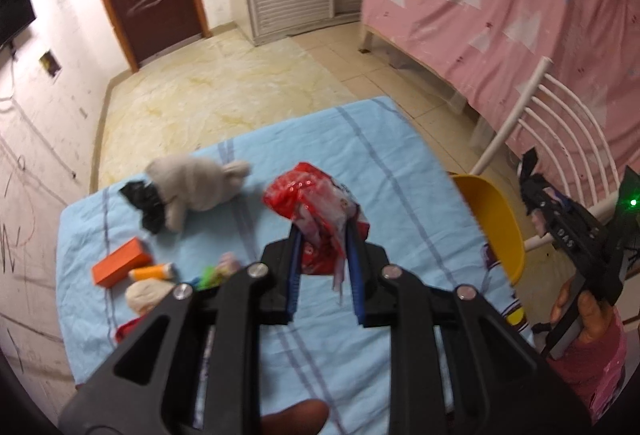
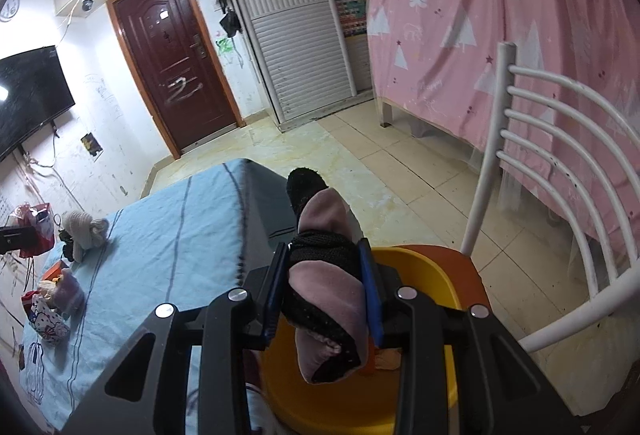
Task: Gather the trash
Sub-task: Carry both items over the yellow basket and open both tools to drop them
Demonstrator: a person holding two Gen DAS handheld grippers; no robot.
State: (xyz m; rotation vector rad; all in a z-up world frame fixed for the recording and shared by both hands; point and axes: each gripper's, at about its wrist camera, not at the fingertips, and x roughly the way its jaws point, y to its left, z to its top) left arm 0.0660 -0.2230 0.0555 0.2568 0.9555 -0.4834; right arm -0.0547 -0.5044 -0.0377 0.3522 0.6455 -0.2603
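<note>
A light, crinkly red wrapper [image 1: 316, 211] is pinched by the left tongs [image 1: 324, 235]; a soft sock [image 2: 324, 275] is clamped mid-length by the right tongs [image 2: 326, 259] above the yellow bin [image 2: 420, 275].

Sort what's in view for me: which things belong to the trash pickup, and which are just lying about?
Job:
- red wrapper, held in the left claw
- black-and-pink sock, held in the right claw
- yellow bin, under the sock

Lying about:
- plush toy on the blue cloth
- orange box
- white chair
</note>
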